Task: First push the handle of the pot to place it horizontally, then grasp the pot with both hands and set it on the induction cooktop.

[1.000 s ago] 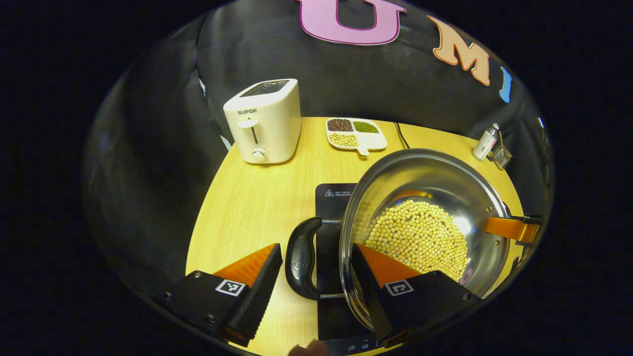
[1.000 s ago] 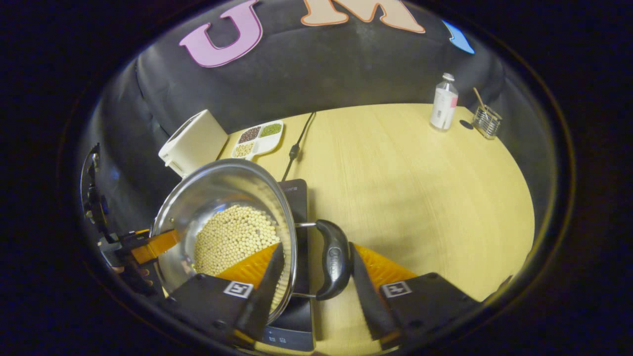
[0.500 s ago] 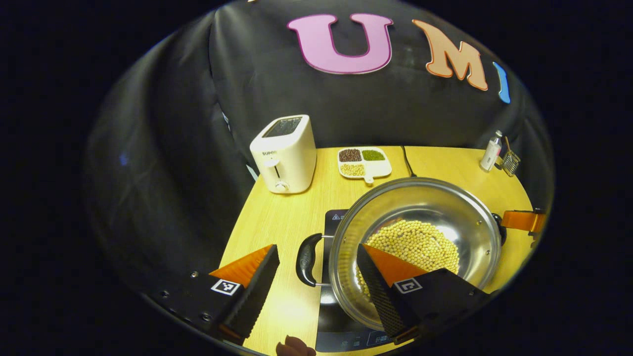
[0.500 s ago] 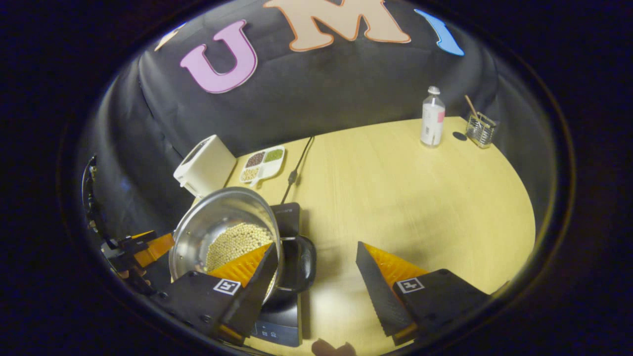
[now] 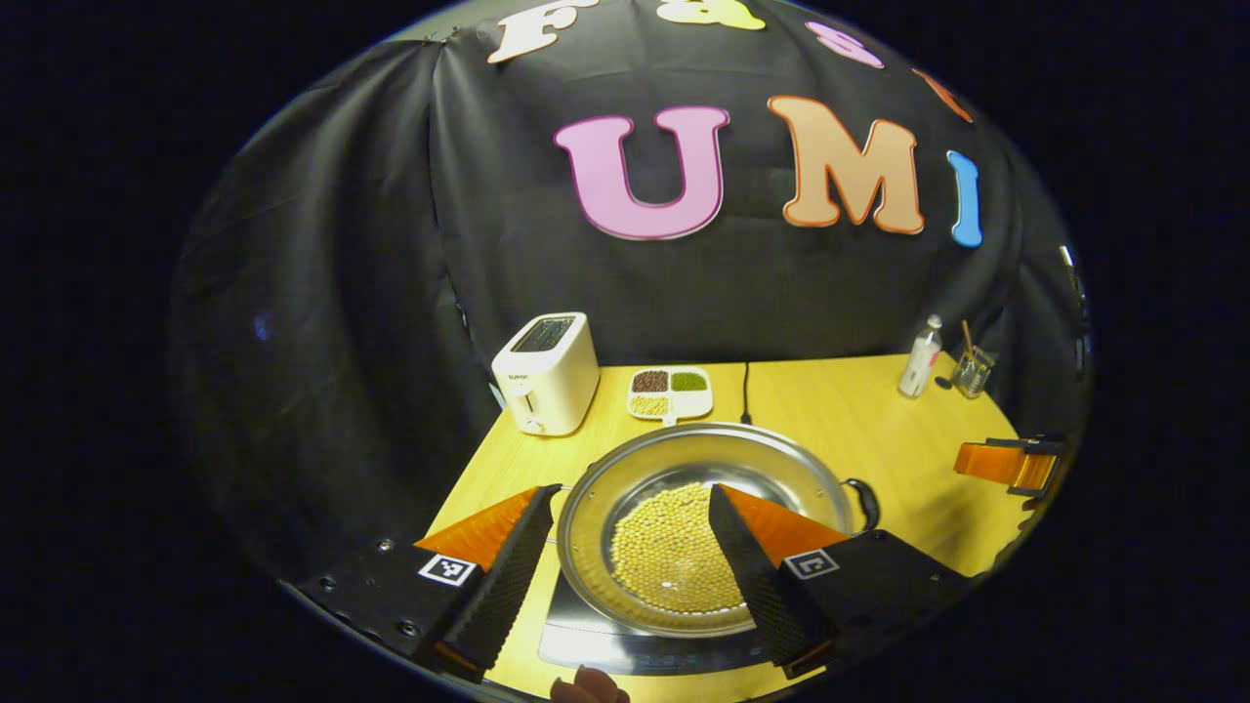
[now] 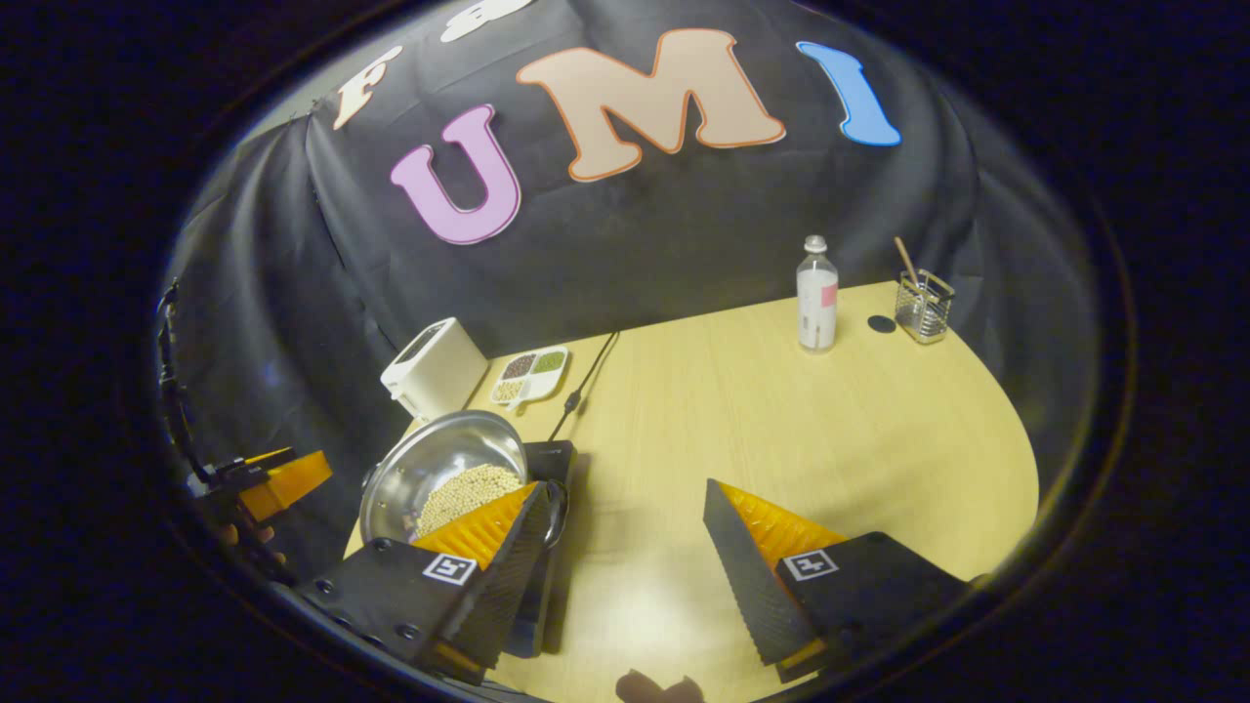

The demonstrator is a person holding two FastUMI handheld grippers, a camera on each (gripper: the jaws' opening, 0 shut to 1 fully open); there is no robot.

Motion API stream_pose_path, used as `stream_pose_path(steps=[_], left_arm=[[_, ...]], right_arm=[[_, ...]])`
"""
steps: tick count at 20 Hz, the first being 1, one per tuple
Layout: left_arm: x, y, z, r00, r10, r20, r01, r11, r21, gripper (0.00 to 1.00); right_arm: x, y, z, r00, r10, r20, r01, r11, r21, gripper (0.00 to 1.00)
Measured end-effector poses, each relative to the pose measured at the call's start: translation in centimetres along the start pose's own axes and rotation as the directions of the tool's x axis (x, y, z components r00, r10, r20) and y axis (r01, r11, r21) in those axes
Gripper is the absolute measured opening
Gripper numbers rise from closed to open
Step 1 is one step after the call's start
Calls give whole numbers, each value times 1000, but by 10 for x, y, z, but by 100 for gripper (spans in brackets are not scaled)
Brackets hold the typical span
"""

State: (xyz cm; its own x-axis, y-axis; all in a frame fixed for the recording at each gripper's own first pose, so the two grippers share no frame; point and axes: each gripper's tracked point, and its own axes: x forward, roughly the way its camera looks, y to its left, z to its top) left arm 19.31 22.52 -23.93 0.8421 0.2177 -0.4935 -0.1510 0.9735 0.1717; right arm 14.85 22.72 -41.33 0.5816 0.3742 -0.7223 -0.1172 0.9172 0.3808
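Left gripper view high above pot [image 5: 698, 527], facing booth wall, right gripper view higher, rightward, both sharing toaster [image 5: 545, 372].

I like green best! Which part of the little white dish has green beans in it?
The back right part of the dish, farthest from the pot. The part beside it holds dark reddish-brown beans, and the front one pale yellow ones.

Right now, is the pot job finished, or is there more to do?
It looks done. The shiny steel pot of pale beans sits on the flat black induction cooktop, its black side handle lying level. Nothing is in hand: the left claw and the right claw are both open and apart from it. Nothing seems left.
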Motion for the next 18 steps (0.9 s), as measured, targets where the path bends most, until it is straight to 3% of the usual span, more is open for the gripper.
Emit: stream_pose_path(steps=[2, 7, 8, 9, 10, 12, 18], left_arm=[[-21, -12, 12, 999, -8, 39, 8, 1000, 3, 99], [-70, -36, 39, 988, -65, 137, 65, 998, 3, 98], [-82, -38, 41, 986, -71, 151, 72, 997, 1, 98], [-94, -39, 43, 984, -77, 162, 79, 997, -5, 98], [-107, -42, 45, 980, -83, 179, 87, 996, -13, 98], [-135, -44, 45, 977, -96, 192, 104, 994, -30, 98], [-205, -54, 69, 943, -132, 306, 164, 983, -84, 98]], right_arm=[[-20, -2, 14, 999, 5, 48, -4, 1000, -16, 93], [-78, 2, 33, 988, -10, 154, 17, 999, -49, 93], [-92, 4, 35, 986, -15, 165, 24, 999, -49, 97], [-109, 8, 35, 984, -10, 179, 20, 998, -51, 93], [-125, 16, 38, 978, -9, 207, 22, 998, -62, 97], [-161, 16, 40, 970, -18, 242, 43, 995, -95, 92], [-261, 34, 73, 921, -37, 388, 110, 979, -169, 93]])
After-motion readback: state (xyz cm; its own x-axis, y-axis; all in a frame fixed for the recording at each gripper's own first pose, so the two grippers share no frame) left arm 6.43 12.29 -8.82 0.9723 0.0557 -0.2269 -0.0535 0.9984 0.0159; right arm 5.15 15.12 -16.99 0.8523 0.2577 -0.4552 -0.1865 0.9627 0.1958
